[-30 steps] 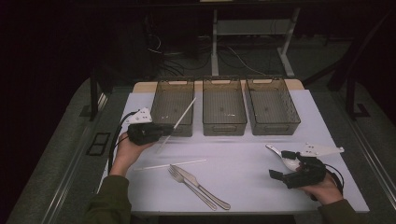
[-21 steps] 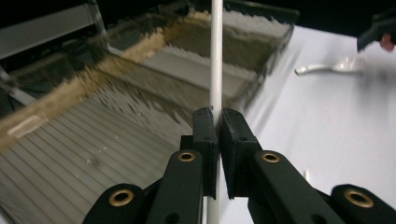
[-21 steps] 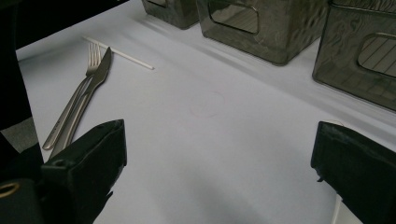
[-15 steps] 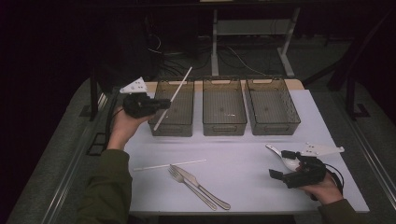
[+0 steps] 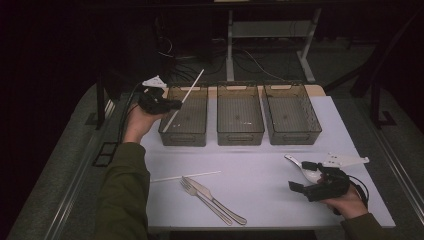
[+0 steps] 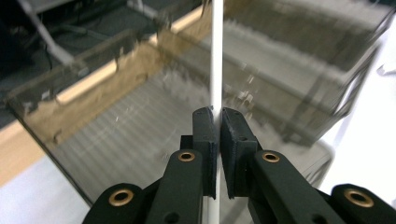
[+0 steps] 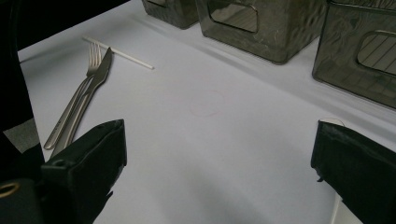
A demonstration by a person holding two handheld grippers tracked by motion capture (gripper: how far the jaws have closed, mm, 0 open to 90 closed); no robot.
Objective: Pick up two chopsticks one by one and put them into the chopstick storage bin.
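My left gripper (image 5: 173,104) is shut on a thin white stick (image 5: 186,98), held tilted above the left edge of the leftmost of three smoky clear bins (image 5: 182,138). In the left gripper view the stick (image 6: 216,56) runs straight up from the closed jaws (image 6: 218,116), over that bin's ribbed floor (image 6: 116,135). A second white stick (image 5: 186,176) lies on the white table, with a fork (image 5: 196,192) and a knife (image 5: 220,199) beside it. My right gripper (image 5: 299,186) rests open near the front right, nothing between its jaws (image 7: 219,140). A white spoon (image 5: 301,167) lies just behind it.
The middle bin (image 5: 240,136) and right bin (image 5: 295,136) stand in a row with the left one at the back of the table. In the right gripper view the fork (image 7: 77,100) and stick (image 7: 119,52) lie at far left, with bins (image 7: 261,28) beyond.
My left hand has lifted the white stick and carried it back and to the left, from the left bin's front to beside its left rim. The right hand has not moved.
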